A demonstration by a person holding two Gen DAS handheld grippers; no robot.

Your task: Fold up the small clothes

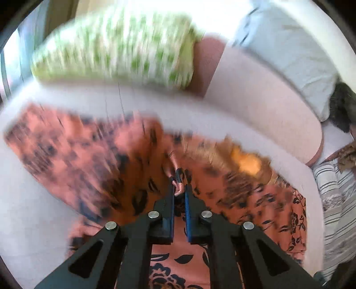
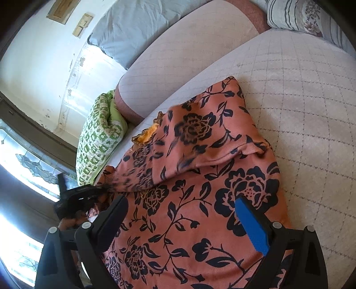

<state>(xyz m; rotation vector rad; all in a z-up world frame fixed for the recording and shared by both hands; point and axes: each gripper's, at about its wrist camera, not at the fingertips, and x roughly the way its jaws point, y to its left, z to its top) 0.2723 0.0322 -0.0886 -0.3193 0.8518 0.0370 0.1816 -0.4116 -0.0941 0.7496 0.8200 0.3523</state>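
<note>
Left tongs (image 1: 179,193) pinching a bunched edge of the floral garment (image 2: 200,200) | right tongs (image 2: 184,220) hanging spread wide, gripping nothing, over its flat half | garment lying on the bed (image 2: 300,93), folded flap running away from me | I'm judging left nearer the fold.

- I'm pretty sure this is somebody's home, a living room or bedroom, nothing lab-like about it.
- Everything sits on a big sofa or bed with a pale quilted cover (image 2: 300,93) and a padded bolster (image 2: 178,55) along the back.
- Cushions all over: a green-and-white patterned one (image 2: 98,142), a light blue pillow (image 2: 133,29), a striped one (image 2: 296,15).
- The white wall (image 2: 40,73) has chipped paint and wooden switch plates (image 2: 82,24).
- There's a door or window with leaded decorative glass (image 2: 33,166).
</note>
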